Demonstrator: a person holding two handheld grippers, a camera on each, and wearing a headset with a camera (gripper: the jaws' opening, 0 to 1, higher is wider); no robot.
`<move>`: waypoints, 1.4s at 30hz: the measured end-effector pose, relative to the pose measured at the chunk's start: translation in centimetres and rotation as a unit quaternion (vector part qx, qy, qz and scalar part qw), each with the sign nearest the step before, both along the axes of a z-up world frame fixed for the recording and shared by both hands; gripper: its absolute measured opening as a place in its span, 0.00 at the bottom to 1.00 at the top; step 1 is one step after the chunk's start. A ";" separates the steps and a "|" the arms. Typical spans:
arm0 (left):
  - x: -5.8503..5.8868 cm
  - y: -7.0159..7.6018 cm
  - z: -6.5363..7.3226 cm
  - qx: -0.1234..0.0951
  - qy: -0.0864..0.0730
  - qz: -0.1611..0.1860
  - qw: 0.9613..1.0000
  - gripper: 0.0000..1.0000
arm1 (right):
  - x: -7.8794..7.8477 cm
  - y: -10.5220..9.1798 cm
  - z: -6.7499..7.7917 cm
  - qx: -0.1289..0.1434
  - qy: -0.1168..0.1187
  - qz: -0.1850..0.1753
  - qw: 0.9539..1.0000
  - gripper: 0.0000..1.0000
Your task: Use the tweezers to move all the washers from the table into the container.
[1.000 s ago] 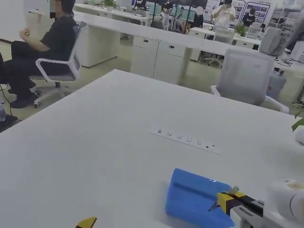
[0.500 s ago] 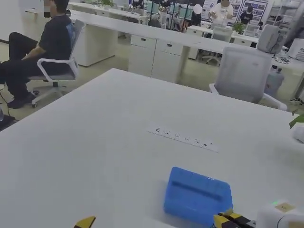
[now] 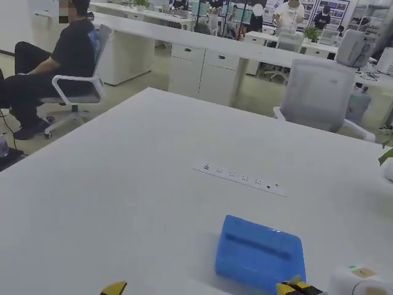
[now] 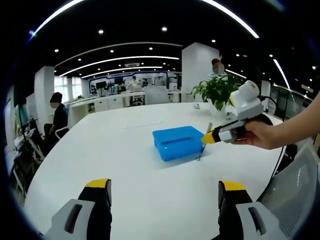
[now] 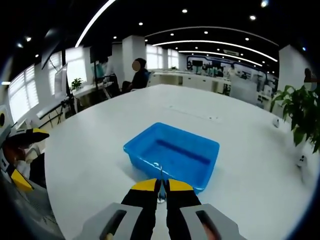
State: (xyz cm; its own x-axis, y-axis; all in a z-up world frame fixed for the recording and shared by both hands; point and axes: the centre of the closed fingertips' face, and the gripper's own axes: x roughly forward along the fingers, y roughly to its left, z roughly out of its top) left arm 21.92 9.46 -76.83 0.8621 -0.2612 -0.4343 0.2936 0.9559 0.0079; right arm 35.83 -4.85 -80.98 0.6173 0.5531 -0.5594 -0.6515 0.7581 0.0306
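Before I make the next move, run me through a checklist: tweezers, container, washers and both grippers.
1. Grip on the tweezers: ok. The right gripper is shut on the tweezers.
2. Container ready: ok. The blue container sits upright and open on the table.
3. Tweezers' aim: ok. Their tips point at the container's near wall.
4. Something pinched in the tips: cannot tell, too small to see.
5. Any washers left on the table: cannot tell; none can be made out.
6. Left gripper out of the way: ok. It is open, holds nothing and is apart from the container.
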 end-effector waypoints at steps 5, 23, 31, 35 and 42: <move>0.0 0.0 0.0 0.001 0.001 0.000 1.000 0.90 | 0.1 -0.1 -0.4 -0.003 0.000 -0.003 1.000 0.02; 0.0 0.0 -0.2 0.004 0.005 0.001 1.000 0.90 | 0.3 0.0 -0.5 -0.009 -0.005 -0.005 1.000 0.02; 0.0 0.1 -0.2 0.004 0.003 0.002 1.000 0.89 | -0.4 0.6 -0.7 -0.041 -0.024 0.026 0.999 0.01; 0.1 0.2 -0.1 0.002 0.000 0.004 1.000 0.89 | -0.6 0.8 -0.7 -0.053 -0.034 0.035 0.997 0.00; 0.1 0.3 0.1 0.000 -0.004 0.007 1.000 0.89 | 0.1 0.8 -0.7 -0.065 -0.026 0.037 0.997 0.00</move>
